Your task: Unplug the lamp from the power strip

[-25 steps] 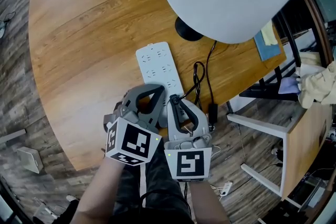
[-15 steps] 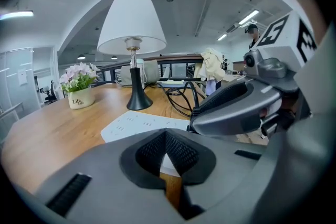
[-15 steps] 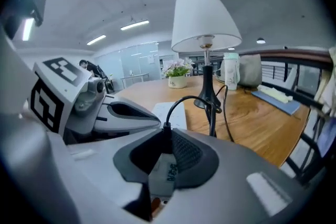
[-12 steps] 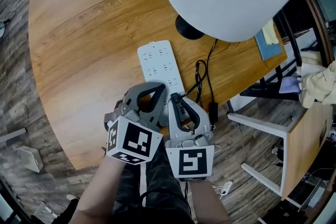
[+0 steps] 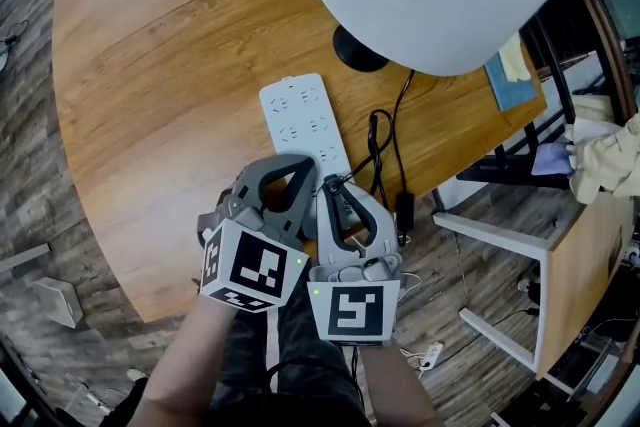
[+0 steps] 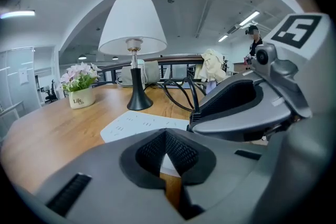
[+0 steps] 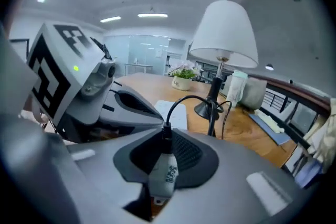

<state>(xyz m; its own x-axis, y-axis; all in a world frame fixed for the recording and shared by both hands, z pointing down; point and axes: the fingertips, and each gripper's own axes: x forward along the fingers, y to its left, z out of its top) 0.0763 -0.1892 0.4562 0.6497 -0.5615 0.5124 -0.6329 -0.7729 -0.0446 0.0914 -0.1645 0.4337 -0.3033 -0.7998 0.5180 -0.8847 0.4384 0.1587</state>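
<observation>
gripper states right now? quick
Left gripper: jaws together, power strip end showing in the gap, grip on it unclear.
Right gripper: closed on the lamp plug.

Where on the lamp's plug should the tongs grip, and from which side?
Grip the plug across the sides of its pale body, below where the black cord exits, coming from the near edge of the table. The right tongs clamp it so now.
</observation>
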